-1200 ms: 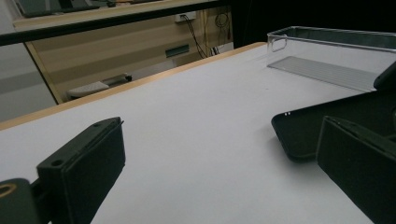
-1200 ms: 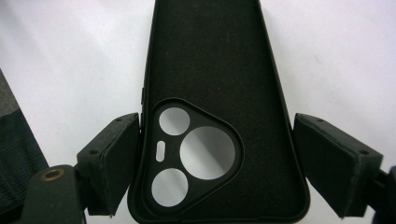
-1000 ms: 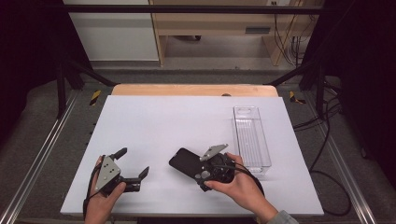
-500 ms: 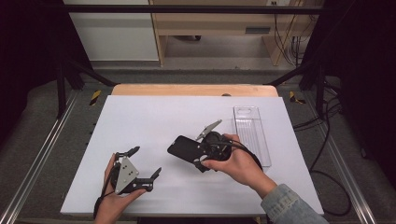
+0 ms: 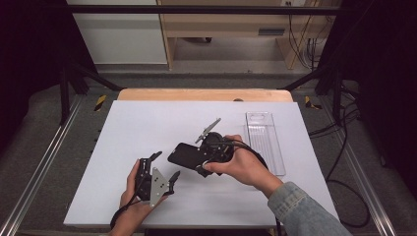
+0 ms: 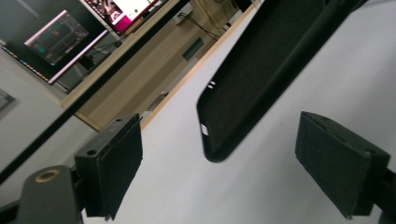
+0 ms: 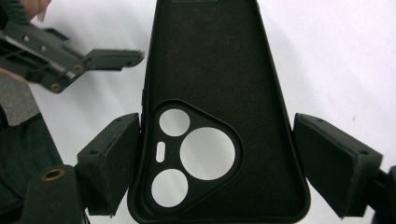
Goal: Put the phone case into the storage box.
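Note:
A black phone case (image 5: 184, 154) hangs tilted just above the white table (image 5: 142, 123), with my right gripper (image 5: 198, 160) shut on its camera end. In the right gripper view the case (image 7: 210, 65) stands between both pads, its camera cutouts nearest. My left gripper (image 5: 166, 165) is to the case's lower left, apart from it. Its jaws have just been closing a little and have nothing between them. In the left gripper view the case's free end (image 6: 252, 79) floats ahead of the pads (image 6: 116, 163). One left finger (image 7: 109, 57) appears in the right gripper view.
A clear plastic tray (image 5: 265, 140) lies lengthwise at the table's right side, close behind my right hand. A wooden strip (image 5: 206, 94) borders the far edge. Metal rails run along both sides. Monitors (image 6: 60, 37) stand beyond the table.
My right gripper has lifted the phone case and carried it farther up the table. My left gripper has slid right toward the case, and its jaws have narrowed slightly.

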